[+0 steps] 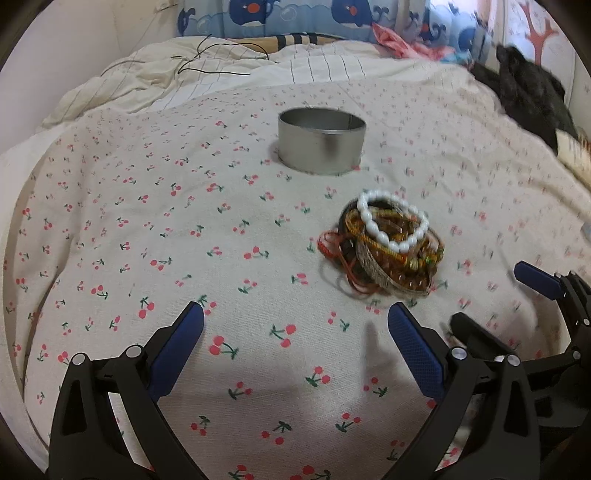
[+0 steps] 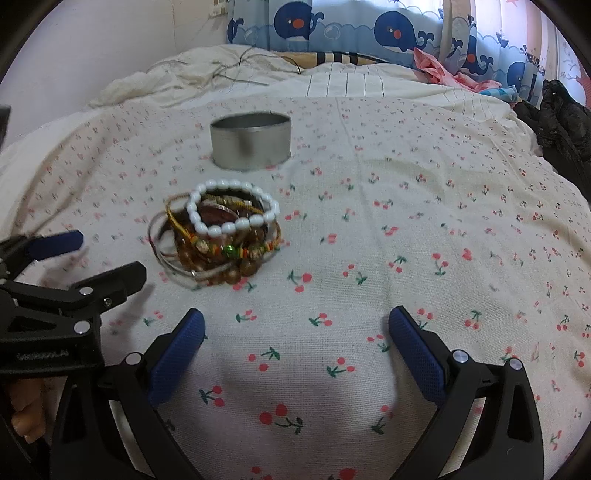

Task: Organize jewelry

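A tangled heap of bracelets (image 1: pixel 384 251) lies on the cherry-printed bedspread (image 1: pixel 147 221): a ring of chunky white beads (image 2: pixel 231 212) sits on top, over amber glass beads, thin orange-gold cords and a few wire bangles, all interlocked. Beyond it, apart from the pile, stands a round, lidless, silver metal tin (image 2: pixel 251 142), upright on the soft cover; I cannot see from here whether anything is inside.

Nearer to me, the left gripper (image 1: pixel 295 343) hovers over bare fabric just short of the pile, its blue-padded jaws spread wide and holding nothing. The right gripper (image 2: pixel 295 343) is beside it, also gaping and empty, with the pile ahead and off to its left. Neither touches the jewelry.

I take the tin for where the bracelets go, with nothing lifted yet. The knot is the worry: pinch the white beads and the cords hooked beneath may come up too, then drop off halfway to the tin and scatter. Round beads could also squirt out from between the pads. The bedding gives underfoot, so a low approach may snag cloth with the bangle, and a nudge against the light tin's wall could tip it.

Farther back are a rumpled striped quilt (image 1: pixel 221 74), a whale-patterned curtain (image 2: pixel 369 26) and a dark garment (image 1: pixel 528 92).
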`<state>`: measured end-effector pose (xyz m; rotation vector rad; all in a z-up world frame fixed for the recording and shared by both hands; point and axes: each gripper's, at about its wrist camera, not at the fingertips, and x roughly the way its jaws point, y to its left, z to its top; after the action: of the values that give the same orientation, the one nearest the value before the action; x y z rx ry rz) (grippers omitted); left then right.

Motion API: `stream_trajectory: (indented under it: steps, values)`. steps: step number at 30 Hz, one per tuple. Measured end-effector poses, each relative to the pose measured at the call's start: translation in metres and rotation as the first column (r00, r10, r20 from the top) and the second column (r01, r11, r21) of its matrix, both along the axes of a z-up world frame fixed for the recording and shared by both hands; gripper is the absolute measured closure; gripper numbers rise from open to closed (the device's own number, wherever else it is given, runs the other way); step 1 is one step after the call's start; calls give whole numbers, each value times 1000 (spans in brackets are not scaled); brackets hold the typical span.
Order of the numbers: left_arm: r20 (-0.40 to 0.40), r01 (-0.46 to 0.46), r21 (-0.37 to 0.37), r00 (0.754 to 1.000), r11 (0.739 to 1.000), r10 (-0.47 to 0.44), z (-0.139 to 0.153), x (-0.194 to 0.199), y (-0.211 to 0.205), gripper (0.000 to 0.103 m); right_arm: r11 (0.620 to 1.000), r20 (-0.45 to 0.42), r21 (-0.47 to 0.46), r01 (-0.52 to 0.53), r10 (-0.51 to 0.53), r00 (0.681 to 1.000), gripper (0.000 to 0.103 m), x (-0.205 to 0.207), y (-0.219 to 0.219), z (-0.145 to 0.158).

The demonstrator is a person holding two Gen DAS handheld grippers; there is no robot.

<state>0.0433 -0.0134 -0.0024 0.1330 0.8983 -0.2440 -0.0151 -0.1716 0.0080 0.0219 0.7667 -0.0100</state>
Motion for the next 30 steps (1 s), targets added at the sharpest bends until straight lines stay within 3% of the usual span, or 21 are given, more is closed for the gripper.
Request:
stream_trajectory:
  steps: [2, 8, 11, 14, 16, 18, 20, 26, 28, 30]
  values:
    - [-18, -9, -38, 1000, 999, 8, 6, 6, 10, 7, 1000, 43, 1, -24, 24, 999, 7, 0, -6, 18]
    - [-79, 53, -134, 995, 989, -64, 20, 34, 24, 7, 974, -42, 146, -175, 183, 982, 7, 42, -37, 34]
    - [-80, 84, -131, 992, 988, -96, 22, 45, 22, 7, 961, -61, 133, -241, 251, 966, 7, 58, -35, 36]
    - [-107, 60, -157, 991, 986, -78, 17, 52, 26, 7, 932, -71, 142, -333, 345, 936, 8, 74, -29, 38]
    - [-135, 50, -186, 988, 981, -76, 12, 54, 28, 7, 926, -81, 132, -353, 365, 928, 17, 87, -27, 39]
    - [-138, 51, -209, 987, 977, -81, 12, 55, 29, 7, 909, -111, 187, -372, 395, 912, 45, 101, -33, 35]
    - [-129, 67, -246, 986, 967, -101, 15, 55, 27, 7, 892, -135, 241, -383, 422, 897, 53, 111, -38, 29]
    - [-101, 136, -259, 981, 956, -167, 17, 50, 12, 7, 857, -187, 318, -404, 475, 860, 55, 123, -36, 14]
    - [-97, 153, -260, 978, 954, -183, 17, 48, 8, 7, 843, -203, 349, -410, 495, 845, 59, 129, -34, 8]
    - [-94, 168, -259, 976, 951, -198, 16, 48, 4, 7, 834, -223, 374, -406, 505, 834, 72, 134, -32, 2]
